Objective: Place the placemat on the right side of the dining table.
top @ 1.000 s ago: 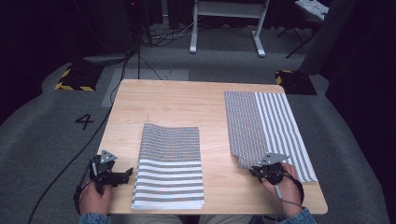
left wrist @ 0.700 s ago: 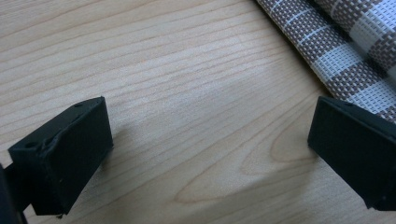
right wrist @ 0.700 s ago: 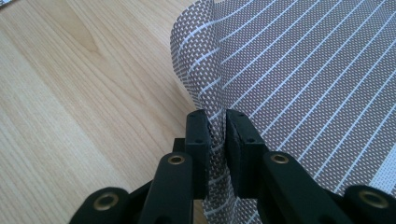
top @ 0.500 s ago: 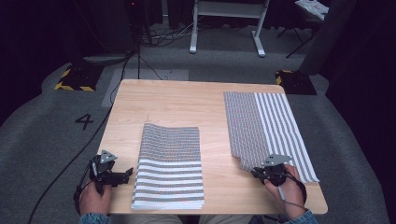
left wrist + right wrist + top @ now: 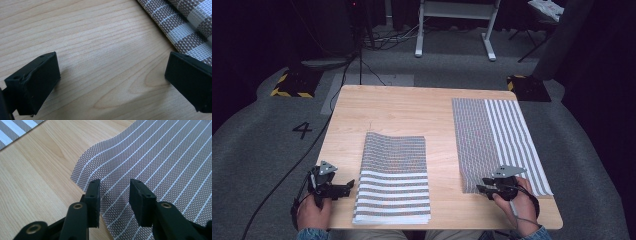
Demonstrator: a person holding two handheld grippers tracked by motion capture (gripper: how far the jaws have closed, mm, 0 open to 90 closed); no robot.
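Light wood counter on grey carpet. Near-left of centre lies a folded stack of striped mats: fine brown weave on the far half, broad white and brown bands on the near half, with its near edge at the counter's near edge. On the right lies a single mat spread flat, dark fine weave on its left part, wide white stripes on its right, running from the far edge toward the near right.

Left tongs sit at the near-left corner, held in the left hand, tips pointing right toward the stack, just beside its left edge. Jaws released, wide apart over bare wood; stack edge shows at the far right of the left gripper view.

Right tongs in the right hand, at the single mat's near-left corner. Jaws partly spread, nothing clamped between them; they hang over the dark weave, corner slightly lifted off the wood.
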